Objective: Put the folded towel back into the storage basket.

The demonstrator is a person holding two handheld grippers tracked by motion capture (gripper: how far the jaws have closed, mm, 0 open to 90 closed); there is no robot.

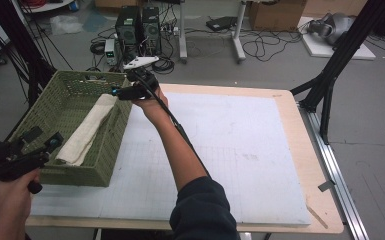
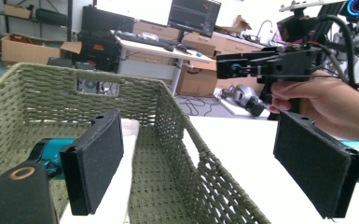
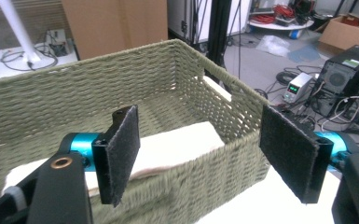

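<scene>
Here, a folded cream cloth [image 1: 87,131] lies lengthwise inside a green woven basket [image 1: 40,112] at the left of the high view, on a white counter [image 1: 220,145]. Both claws stand open and empty, which suggests the cloth has been set down in the basket and let go.

The left claw [image 1: 42,140] hovers at the basket's near left corner, low in the frame, its pads spread apart. In the left gripper view the basket's side wall [image 2: 186,158] rises between those pads.

The right claw [image 1: 117,91] hangs over the basket's far right rim, near the top centre of the high view, jaws also wide. In the right gripper view the cloth [image 3: 168,144] sits below and beyond the pads, behind the basket wall [image 3: 200,186], touching neither pad.

The basket's tall walls stand in the way of any sideways pull-out, so each claw likely needs to lift clear. Beyond the counter, the floor holds computer towers [image 1: 139,27], tangled cables and cardboard boxes [image 1: 277,14].
</scene>
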